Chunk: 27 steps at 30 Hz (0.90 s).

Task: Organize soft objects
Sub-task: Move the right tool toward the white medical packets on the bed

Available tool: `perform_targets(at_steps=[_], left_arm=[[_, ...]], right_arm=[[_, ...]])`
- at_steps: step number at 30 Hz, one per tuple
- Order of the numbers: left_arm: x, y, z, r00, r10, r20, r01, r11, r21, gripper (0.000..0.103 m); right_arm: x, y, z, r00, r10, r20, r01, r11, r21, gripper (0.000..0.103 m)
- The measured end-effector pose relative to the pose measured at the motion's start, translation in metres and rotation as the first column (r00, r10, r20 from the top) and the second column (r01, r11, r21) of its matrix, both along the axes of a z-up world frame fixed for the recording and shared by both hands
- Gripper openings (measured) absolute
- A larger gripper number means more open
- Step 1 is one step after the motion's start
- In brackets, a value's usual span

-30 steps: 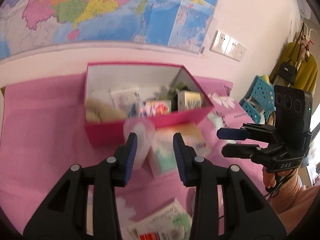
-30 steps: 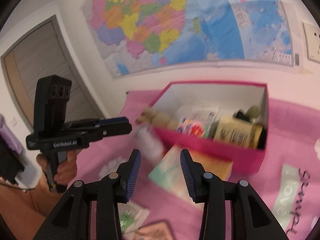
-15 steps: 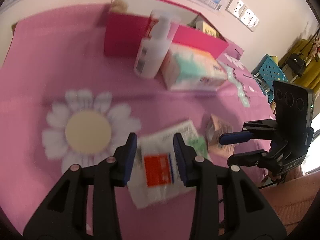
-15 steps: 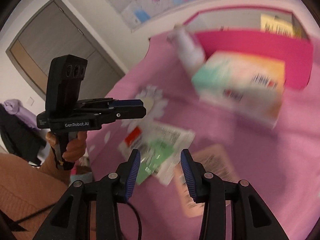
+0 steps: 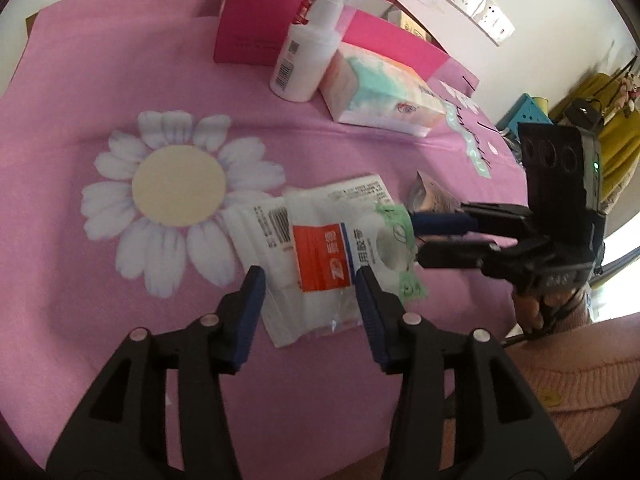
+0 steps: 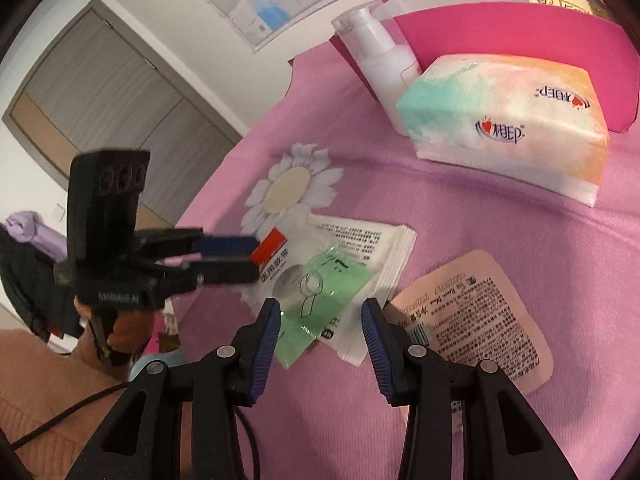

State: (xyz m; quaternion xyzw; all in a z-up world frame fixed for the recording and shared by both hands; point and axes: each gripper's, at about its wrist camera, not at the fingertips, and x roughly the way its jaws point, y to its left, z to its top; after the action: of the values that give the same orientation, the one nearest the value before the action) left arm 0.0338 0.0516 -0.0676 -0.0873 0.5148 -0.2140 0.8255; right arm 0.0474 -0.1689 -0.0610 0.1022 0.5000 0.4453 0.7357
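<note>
A pile of flat soft packets lies on the pink cloth: a clear bag with a red and white label (image 5: 320, 256) over a white packet (image 6: 372, 248), with a green packet (image 6: 324, 292) on top. My left gripper (image 5: 310, 284) is open, its fingers either side of the labelled bag's near end. My right gripper (image 6: 320, 316) is open over the green packet; in the left wrist view (image 5: 416, 240) its tips reach the pile from the right. A pink sachet (image 6: 472, 316) lies beside the pile.
A tissue pack (image 5: 380, 88) and a white pump bottle (image 5: 308, 60) stand in front of a pink box (image 5: 248, 20) at the back. The cloth has a daisy print (image 5: 176, 196). A door (image 6: 112, 92) is at the left.
Both grippers dropped from facing the pink box down to the packet pile on the cloth. Both stayed open.
</note>
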Motion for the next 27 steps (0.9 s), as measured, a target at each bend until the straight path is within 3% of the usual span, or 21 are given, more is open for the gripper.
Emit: perform_targets(at_steps=[6, 8, 11, 18, 25, 27], left_arm=[[-0.002, -0.004, 0.002, 1.0, -0.013, 0.01, 0.013, 1.0, -0.017, 0.052], [-0.003, -0.006, 0.003, 1.0, -0.029, 0.007, 0.03, 0.997, -0.065, 0.052], [-0.004, -0.014, 0.002, 0.999, -0.036, 0.018, 0.037, 0.998, -0.047, 0.052], [-0.003, -0.009, 0.001, 1.0, -0.028, 0.014, 0.029, 0.998, -0.051, 0.052], [-0.005, -0.012, 0.0, 0.999, -0.028, 0.037, 0.029, 0.999, -0.037, 0.051], [-0.006, -0.013, 0.002, 0.999, -0.035, 0.039, 0.037, 0.998, -0.052, 0.043]], right_arm=[[0.001, 0.002, 0.002, 1.0, -0.026, 0.017, 0.026, 1.0, 0.014, 0.046], [0.0, 0.002, 0.003, 0.999, -0.033, 0.018, 0.033, 0.999, 0.025, 0.046], [-0.002, 0.001, 0.005, 1.0, -0.011, -0.002, 0.011, 0.993, 0.114, 0.046], [0.001, -0.002, 0.001, 0.997, -0.071, 0.011, 0.071, 0.996, 0.06, 0.046], [-0.005, -0.006, -0.004, 0.998, -0.06, -0.003, 0.06, 0.997, 0.038, 0.046], [-0.005, -0.005, -0.003, 0.997, -0.07, 0.02, 0.069, 0.997, 0.035, 0.046]])
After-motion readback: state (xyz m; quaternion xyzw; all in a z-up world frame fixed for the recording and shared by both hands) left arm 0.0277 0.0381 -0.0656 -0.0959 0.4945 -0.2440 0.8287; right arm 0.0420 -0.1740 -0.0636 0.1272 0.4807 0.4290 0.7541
